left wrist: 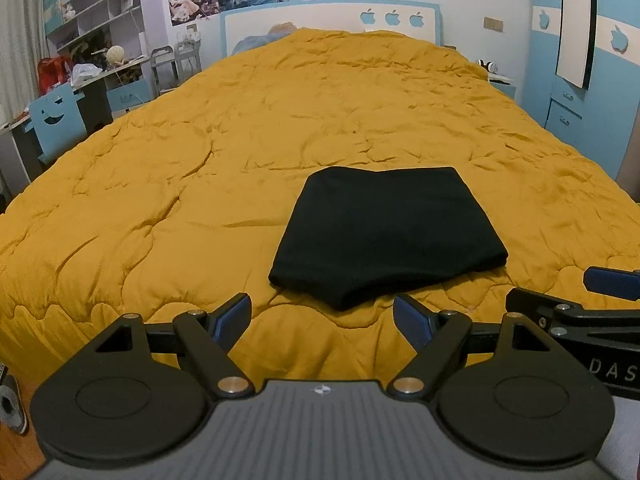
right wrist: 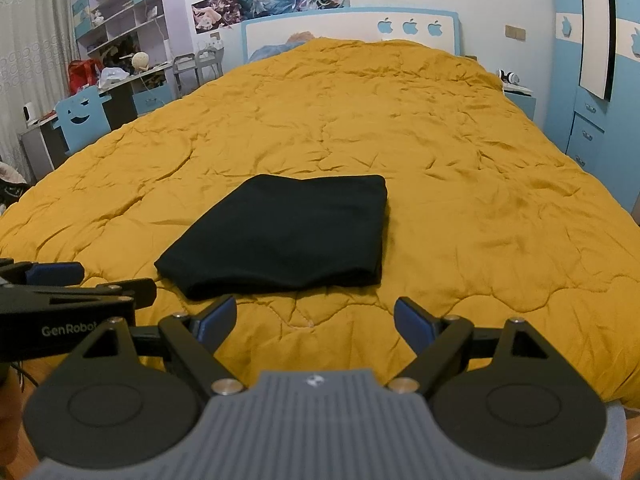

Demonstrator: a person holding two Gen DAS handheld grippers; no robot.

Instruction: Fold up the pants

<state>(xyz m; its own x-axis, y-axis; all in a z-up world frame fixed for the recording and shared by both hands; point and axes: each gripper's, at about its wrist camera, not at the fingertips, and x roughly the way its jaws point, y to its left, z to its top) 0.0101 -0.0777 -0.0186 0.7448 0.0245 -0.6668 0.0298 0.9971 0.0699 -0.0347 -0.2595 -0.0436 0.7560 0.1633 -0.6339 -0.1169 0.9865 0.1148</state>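
Though both grippers hang close by, the pants (left wrist: 386, 236) lie alone on the quilt (left wrist: 200, 168), a black bundle folded into a compact, roughly square stack near the bed's near edge. Nothing touches them. Seen from the left wrist, they sit just beyond the left gripper (left wrist: 322, 316) and slightly to its right; its jaws are spread wide and hold nothing, with bare quilt between the blue pads (left wrist: 234, 314). Seen from the right wrist, the pants (right wrist: 280, 236) lie just beyond the right gripper (right wrist: 314, 318) and off to its left, and its jaws too stand wide apart and empty. The two grippers sit side by side at the bed's near edge (each shows at the edge of the other's view), the pants ahead and between them. Farther off, a headboard (left wrist: 332, 20) with apple cutouts closes the far end, a cluttered desk (left wrist: 80, 80) stands at far left, and a blue wardrobe (left wrist: 580, 80) rises at right.
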